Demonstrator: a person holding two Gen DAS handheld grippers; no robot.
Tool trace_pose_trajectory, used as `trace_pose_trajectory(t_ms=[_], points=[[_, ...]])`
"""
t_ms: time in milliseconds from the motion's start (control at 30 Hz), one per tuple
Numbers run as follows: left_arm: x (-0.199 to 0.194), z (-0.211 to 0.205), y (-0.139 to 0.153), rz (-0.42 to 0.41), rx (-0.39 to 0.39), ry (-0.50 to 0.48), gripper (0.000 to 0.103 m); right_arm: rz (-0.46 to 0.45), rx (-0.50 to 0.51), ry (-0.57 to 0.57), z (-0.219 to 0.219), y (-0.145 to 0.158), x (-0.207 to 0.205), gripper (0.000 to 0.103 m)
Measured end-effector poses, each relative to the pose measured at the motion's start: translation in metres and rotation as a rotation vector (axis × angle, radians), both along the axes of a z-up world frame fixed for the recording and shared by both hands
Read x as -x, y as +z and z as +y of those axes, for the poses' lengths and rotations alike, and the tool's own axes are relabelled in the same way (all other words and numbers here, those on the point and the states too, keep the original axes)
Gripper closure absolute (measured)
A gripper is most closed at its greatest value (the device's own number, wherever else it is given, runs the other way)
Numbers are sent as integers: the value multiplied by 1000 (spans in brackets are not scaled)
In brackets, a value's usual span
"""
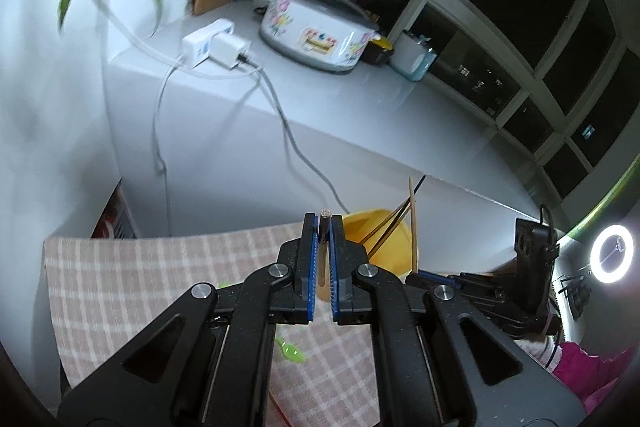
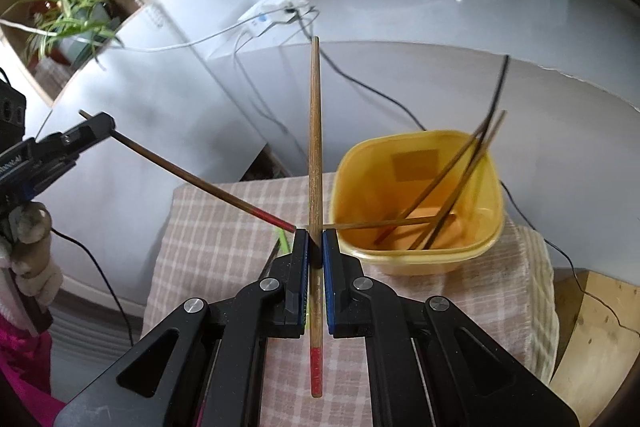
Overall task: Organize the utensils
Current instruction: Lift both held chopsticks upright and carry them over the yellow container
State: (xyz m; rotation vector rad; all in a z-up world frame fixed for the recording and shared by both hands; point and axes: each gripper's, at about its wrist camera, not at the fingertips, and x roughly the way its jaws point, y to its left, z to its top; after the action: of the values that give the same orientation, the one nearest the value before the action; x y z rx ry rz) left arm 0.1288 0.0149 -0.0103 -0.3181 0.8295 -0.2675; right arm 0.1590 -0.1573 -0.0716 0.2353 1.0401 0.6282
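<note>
Left gripper (image 1: pixel 325 227): pinching dark chopstick (image 2: pixel 192 179), left of yellow tub (image 2: pixel 418 259)
Right gripper (image 2: pixel 315 239): pinching brown chopstick (image 2: pixel 315 131), beside tub

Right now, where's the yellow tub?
The yellow tub sits on the checked cloth, ahead and to the right of the right gripper, holding several chopsticks. In the left wrist view it peeks out behind that gripper's right finger.

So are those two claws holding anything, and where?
Each holds a brown wooden chopstick: right claw grips its chopstick nearer the red end; left claw grips its chopstick near the plain end.
</note>
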Motion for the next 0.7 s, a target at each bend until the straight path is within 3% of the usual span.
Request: trace_pose_trajectory(t_ms=[333, 700], points=[[-23, -27, 20, -60, -6, -57, 100, -23, 2, -56, -17, 4, -7, 97], [-54, -59, -10, -7, -36, -99, 100, -80, 18, -102, -30, 10, -26, 97]])
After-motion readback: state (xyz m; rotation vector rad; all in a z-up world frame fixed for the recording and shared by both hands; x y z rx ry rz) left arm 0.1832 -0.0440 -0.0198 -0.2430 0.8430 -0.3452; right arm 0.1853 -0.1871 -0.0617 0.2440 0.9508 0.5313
